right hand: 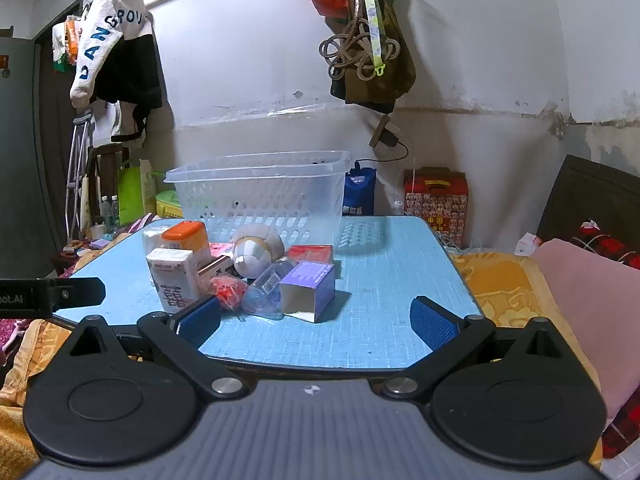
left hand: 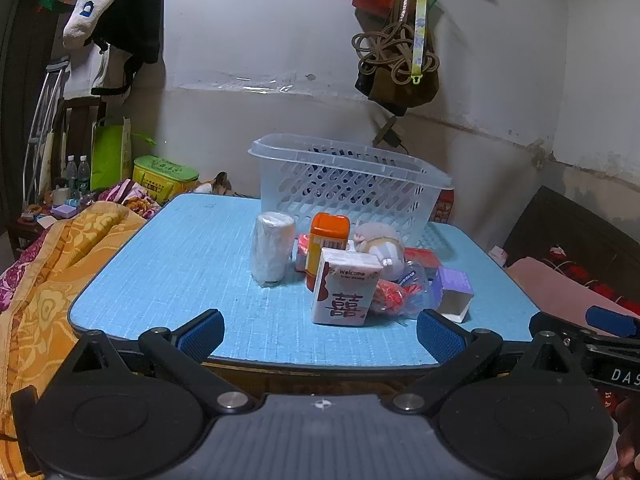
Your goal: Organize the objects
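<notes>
Here, the lines below are running from the clutter outward.
Clutter: a white tissue pack (left hand: 345, 288) with a red character is standing at the front of the pile, centre of the left wrist frame; an orange-capped container (left hand: 328, 240) is rising just behind it.
Left of pile: a wrapped white roll (left hand: 272, 248) is standing upright, slightly apart from the others.
Right of pile: a purple box (right hand: 308, 290) is sitting at the near edge of the heap, with a clear plastic bottle (right hand: 269, 286) lying against its left side and a red crumpled bag (right hand: 227, 290) beside that.
Behind: a round plush toy (right hand: 256, 249) and a red box (right hand: 311, 254) are sitting just in front of the basket.
Basket: a clear lattice basket (left hand: 344, 184) is standing at the far side, centre frame.
Worktop: the blue worktop (left hand: 192, 256) is carrying everything.
Left gripper (left hand: 320, 334): hanging open at the near edge, holding nothing.
Right gripper (right hand: 316, 320): spread wide too, gripping nothing.
</notes>
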The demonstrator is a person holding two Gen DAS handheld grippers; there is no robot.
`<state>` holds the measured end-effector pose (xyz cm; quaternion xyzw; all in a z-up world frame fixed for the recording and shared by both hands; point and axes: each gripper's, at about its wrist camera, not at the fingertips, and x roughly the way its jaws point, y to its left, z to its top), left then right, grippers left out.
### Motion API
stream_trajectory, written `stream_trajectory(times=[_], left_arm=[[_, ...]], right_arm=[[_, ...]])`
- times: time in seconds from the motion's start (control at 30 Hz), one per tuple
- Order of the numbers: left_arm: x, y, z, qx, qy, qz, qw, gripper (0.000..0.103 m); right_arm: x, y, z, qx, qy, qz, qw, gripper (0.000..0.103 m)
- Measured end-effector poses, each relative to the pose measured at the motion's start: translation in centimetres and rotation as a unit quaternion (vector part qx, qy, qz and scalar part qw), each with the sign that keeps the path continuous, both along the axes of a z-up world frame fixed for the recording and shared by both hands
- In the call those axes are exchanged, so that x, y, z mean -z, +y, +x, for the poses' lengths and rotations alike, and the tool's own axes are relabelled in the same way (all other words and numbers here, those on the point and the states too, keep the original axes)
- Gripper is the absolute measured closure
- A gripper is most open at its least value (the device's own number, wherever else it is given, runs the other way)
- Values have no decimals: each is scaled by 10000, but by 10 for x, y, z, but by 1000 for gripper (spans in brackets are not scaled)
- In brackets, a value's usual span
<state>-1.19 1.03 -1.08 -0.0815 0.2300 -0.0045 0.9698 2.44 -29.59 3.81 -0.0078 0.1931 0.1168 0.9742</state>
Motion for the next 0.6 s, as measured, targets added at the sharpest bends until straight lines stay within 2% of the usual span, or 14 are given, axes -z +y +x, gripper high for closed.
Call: stream_trajectory(times=[0.6], left_arm=[[1, -4, -1, -10, 12, 109, 9999, 0]], right_arm=[[0, -4, -3, 75, -20, 63, 10000, 0]])
